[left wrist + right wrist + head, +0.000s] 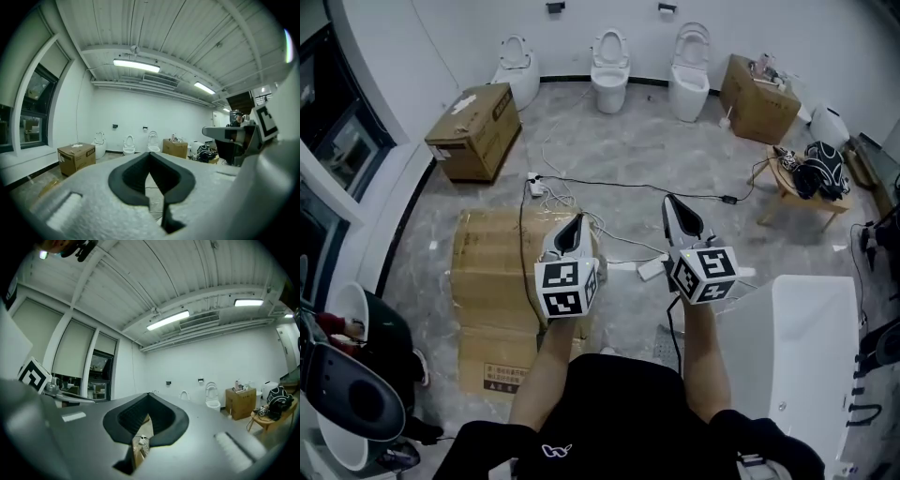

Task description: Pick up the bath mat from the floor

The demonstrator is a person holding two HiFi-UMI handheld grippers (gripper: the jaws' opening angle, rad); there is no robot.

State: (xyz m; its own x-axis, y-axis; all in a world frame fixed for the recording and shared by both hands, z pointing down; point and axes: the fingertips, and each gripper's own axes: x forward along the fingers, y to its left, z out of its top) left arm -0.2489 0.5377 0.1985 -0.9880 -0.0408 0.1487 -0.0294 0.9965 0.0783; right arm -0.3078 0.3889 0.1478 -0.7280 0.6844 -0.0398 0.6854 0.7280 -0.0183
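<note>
Over the flattened cardboard (487, 281), I held my left gripper (577, 225) and right gripper (675, 208) level, jaws of both pressed together, empty. No bath mat showed in any view; I judged I must first find it, then open.

Flattened cardboard (492, 281) lies on the floor (675, 150). Just beyond its far edge sits a power strip (536, 185), and farther beyond, three toilets (609, 70) line the wall. A closed carton (475, 129) stands beyond the cardboard, slightly left. A bathtub (811, 328) stands to the cardboard's right. Beyond it and far right, a table (778, 180) carries a bag (820, 167). The left hand-held gripper (578, 220) is over the cardboard's right edge, and the right hand-held gripper (668, 202) is right of the cardboard.
</note>
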